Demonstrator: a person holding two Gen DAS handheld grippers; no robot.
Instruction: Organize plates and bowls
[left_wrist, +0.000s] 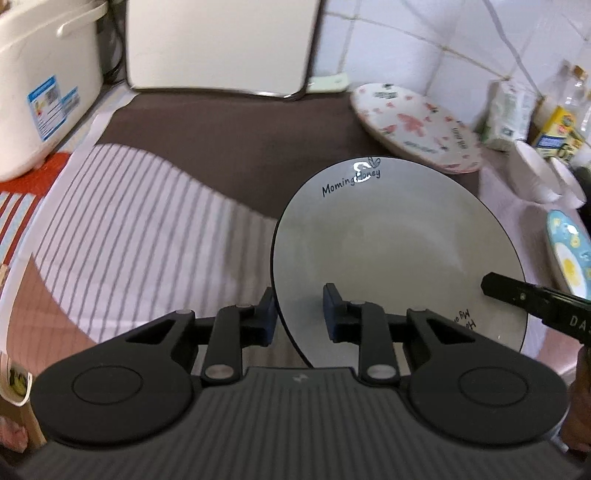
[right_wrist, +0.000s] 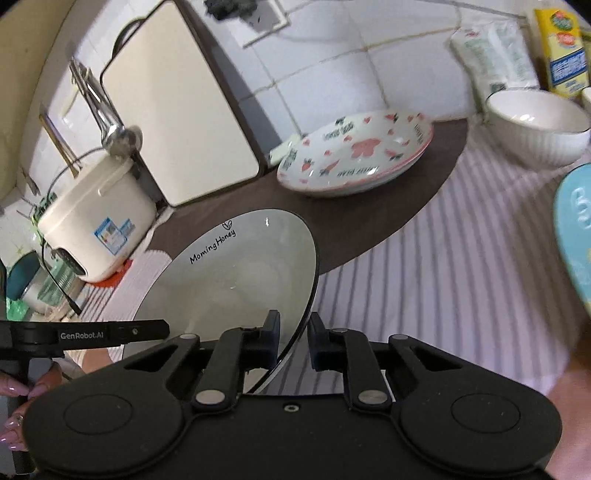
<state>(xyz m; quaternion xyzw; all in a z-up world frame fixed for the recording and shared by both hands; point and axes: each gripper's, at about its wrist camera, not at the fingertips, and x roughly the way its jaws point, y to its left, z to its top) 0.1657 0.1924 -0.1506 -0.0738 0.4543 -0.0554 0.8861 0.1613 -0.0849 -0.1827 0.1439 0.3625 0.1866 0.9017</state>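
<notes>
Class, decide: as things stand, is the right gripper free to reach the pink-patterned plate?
Probably not yet: the right gripper is shut on the grey plate, shared with the left gripper. Otherwise the pink-patterned plate lies unobstructed.

1. The lettered plate (left_wrist: 399, 251) sits tilted above the counter (left_wrist: 155, 206), the left tool (left_wrist: 299, 314) astride its near rim and the right tool (right_wrist: 293, 338) astride its opposite rim.
2. Behind it, towards the counter's back edge, the heart-patterned plate (right_wrist: 354, 155) rests tilted.
3. A ribbed bowl (right_wrist: 535, 125) stands right of that plate.
4. The rice cooker (left_wrist: 40, 85) occupies the back left corner, with the cutting board (left_wrist: 221, 44) upright beside it at the wall.
</notes>
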